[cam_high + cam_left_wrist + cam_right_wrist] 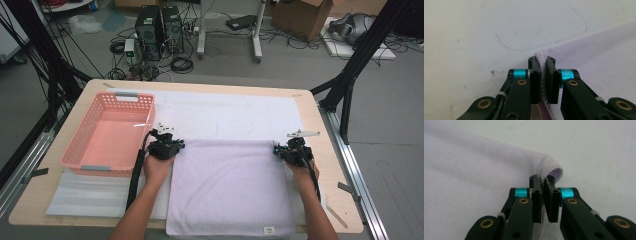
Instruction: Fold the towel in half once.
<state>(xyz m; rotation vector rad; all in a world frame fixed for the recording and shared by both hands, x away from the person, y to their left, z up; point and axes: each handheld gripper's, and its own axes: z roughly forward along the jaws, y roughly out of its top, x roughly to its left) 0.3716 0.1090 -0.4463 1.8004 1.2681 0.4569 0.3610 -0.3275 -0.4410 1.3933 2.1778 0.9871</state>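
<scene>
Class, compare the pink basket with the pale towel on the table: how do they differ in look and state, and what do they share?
The pink basket is rigid with perforated walls; the towel is soft and lies flat. The basket stands untouched; the towel's far corners are pinched by the left gripper and right gripper. The basket is pink; the towel is pale lilac. Both rest on the white mat.

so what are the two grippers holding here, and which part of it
Both hold the pale lilac towel: the left gripper pinches its far left corner, the right gripper its far right corner.

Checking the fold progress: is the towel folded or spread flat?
Spread flat: the towel lies open on the table, grippers pinching its two far corners.
</scene>
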